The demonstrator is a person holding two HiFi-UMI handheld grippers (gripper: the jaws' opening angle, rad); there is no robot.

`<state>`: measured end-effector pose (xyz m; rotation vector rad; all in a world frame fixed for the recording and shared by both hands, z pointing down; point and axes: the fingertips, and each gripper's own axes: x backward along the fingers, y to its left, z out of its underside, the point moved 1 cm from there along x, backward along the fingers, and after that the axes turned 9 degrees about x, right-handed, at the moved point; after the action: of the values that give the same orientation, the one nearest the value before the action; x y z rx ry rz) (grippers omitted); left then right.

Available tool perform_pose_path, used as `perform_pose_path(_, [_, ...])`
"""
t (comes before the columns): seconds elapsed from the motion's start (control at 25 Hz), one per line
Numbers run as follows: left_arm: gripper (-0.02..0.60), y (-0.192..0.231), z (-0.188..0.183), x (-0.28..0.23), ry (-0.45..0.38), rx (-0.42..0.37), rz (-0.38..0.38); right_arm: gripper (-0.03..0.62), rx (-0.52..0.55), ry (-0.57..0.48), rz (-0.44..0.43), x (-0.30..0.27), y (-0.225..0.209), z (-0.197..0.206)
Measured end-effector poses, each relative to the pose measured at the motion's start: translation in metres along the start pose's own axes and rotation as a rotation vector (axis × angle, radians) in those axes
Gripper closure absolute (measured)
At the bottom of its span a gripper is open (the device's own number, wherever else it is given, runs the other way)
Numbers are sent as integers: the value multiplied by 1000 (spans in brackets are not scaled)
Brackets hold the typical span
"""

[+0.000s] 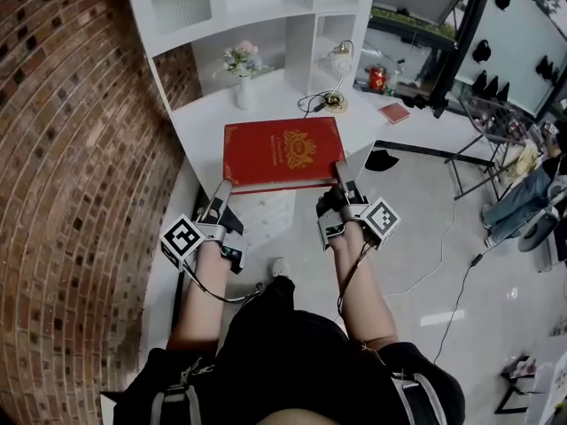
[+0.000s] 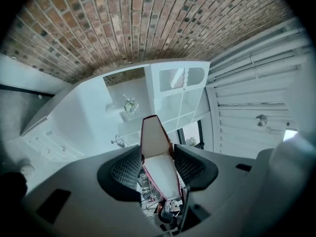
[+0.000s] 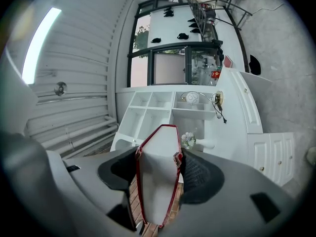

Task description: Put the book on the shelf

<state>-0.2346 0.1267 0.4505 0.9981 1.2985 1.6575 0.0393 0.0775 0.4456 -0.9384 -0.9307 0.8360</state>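
- Book (image 1: 282,151): big red one w/ gold crest, closed, cover up, roughly flat over the white surface (image 1: 199,122), near edge towards the person. Can't tell if it rests on the surface or hangs just clear of it.
- Left tool (image 1: 219,193): clamped on the near-left corner. Its own view shows the book (image 2: 157,157) edge-on btwn the ribbed pads (image 2: 123,169), white pages in the middle, red cover on each side.
- Right tool (image 1: 341,175): clamped on the near-right corner. Same in its view, the book (image 3: 157,181) is wedged btwn the jaws, both pressing the covers.
- So the grasp is done, both hands on, and looks even left to right.
- Shelf (image 1: 301,16): white unit w/ open compartments, at the back of the surface, beyond the book. No part of the book is in it yet.
- Left to do, as I judge it: carry the book fwd & up, prob. tip it upright or slide it in flat, then let go. That's most of the job.
- In the way: vase of flowers (image 1: 243,82) just past the book's far-left corner, and a round white ornament (image 1: 341,60) off to the right. Both need clearance.
- Book looks wide next to the compartments. Which one would take it, can't say from here.
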Motion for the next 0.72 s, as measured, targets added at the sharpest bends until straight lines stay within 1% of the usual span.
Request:
perform_pose_path(0.12, [362,6,4,-12,11,1,5,322,11,-15,-13,-5,-5,-9])
perform_pose_path(0.32, [362,20,6,-41,23,6,1,322,24,-10,20,-18,-29,-23])
perform_pose_path(0.52, [362,26,4,-87,32,2,21,322,9,-24,13,-47,-50,-50])
perform_pose_path(0.72, [362,32,-4,-144,29,-9,31,322,10,-22,23,-92,-72,-78])
